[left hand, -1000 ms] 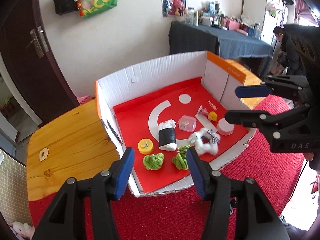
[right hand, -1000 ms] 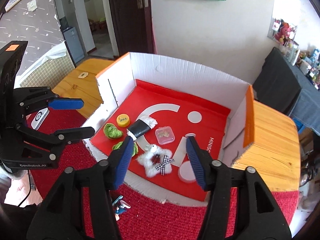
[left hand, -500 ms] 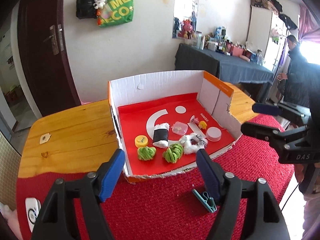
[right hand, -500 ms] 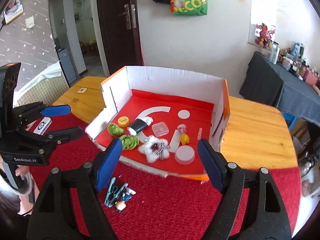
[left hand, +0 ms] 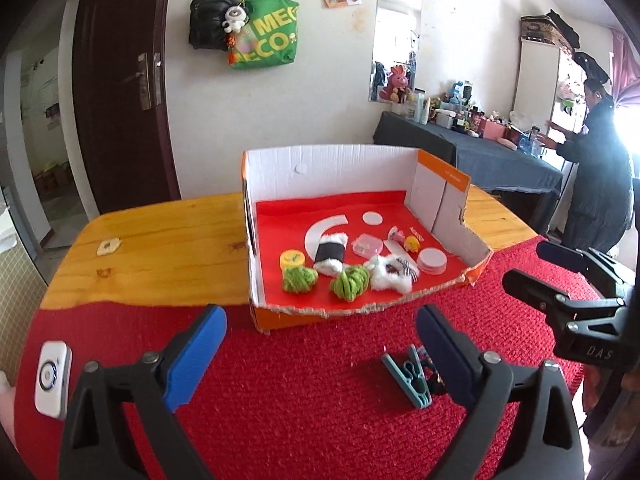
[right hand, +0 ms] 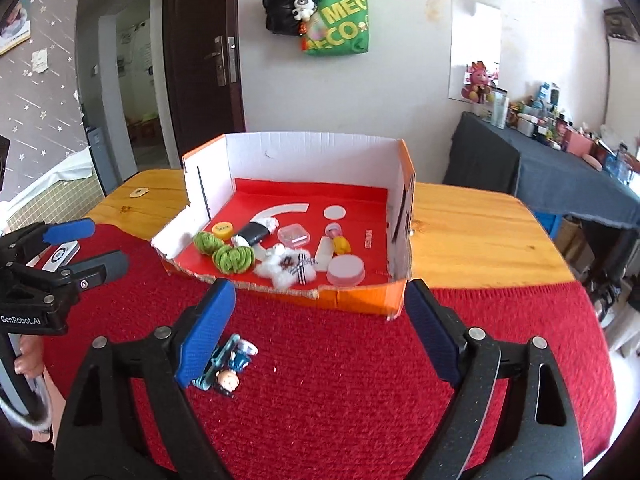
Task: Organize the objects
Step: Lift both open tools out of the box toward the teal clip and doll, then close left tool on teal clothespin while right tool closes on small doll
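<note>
Left wrist view: both tongs — left gripper (left hand: 320, 354), right gripper (right hand: 318, 326) — just opened wide, empty; peg (left hand: 408, 376) and figurine (right hand: 228, 378) near, outside box (left hand: 448, 208).

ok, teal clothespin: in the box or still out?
Out. The teal clothespin lies on the red mat in front of the cardboard box, beside a small toy figure, touched by neither hand-held gripper.

Room's pretty bright, plain daylight pouring in from the window (left hand: 628, 92) on the right, which blows out white and washes over the person (left hand: 596, 176) standing there. Soft shadows under the box (left hand: 340, 168). Heavy fisheye bend: door (left hand: 120, 80) curves, corners go black. Slight blur overall.
</note>
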{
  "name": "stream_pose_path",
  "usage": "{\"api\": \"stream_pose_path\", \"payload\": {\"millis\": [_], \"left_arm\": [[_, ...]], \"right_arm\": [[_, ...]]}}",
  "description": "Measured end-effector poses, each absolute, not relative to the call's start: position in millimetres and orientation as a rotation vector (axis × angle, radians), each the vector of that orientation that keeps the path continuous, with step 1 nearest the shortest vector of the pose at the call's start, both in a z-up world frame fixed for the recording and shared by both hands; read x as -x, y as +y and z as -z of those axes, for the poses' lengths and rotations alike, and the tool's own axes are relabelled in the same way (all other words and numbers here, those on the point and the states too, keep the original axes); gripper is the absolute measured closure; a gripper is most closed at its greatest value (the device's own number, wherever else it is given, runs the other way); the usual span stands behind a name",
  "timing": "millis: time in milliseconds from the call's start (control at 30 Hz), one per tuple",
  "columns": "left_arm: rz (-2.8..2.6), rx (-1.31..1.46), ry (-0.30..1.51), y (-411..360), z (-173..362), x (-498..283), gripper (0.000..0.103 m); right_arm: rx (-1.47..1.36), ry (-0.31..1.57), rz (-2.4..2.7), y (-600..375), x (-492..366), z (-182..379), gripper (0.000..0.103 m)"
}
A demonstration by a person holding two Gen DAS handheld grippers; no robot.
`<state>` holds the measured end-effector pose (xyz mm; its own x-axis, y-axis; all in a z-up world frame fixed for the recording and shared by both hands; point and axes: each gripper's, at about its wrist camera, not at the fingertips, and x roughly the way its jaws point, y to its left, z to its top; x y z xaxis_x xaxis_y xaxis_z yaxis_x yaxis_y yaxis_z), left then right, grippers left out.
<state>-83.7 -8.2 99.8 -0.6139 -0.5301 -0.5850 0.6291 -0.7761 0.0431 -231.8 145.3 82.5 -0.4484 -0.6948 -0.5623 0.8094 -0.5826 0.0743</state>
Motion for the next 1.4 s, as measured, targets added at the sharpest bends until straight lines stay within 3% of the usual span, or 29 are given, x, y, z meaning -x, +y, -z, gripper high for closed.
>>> {"api": "stream_pose_path", "payload": {"millis": [633, 1400], "left_arm": [[2.266, -0.912, 0.336, -7.5, -35.4, 80.8, 0.000], [2.286, -1.149, 0.308, 13.0, -3.3, 112.0, 0.000]], "right_arm": [[-0.809, 0.238, 2.114, 155.9, 222.7, -26.7, 0.012], [-0.884, 0.182, 2.084, 161.9, 238.6, -23.1, 0.012]]}}
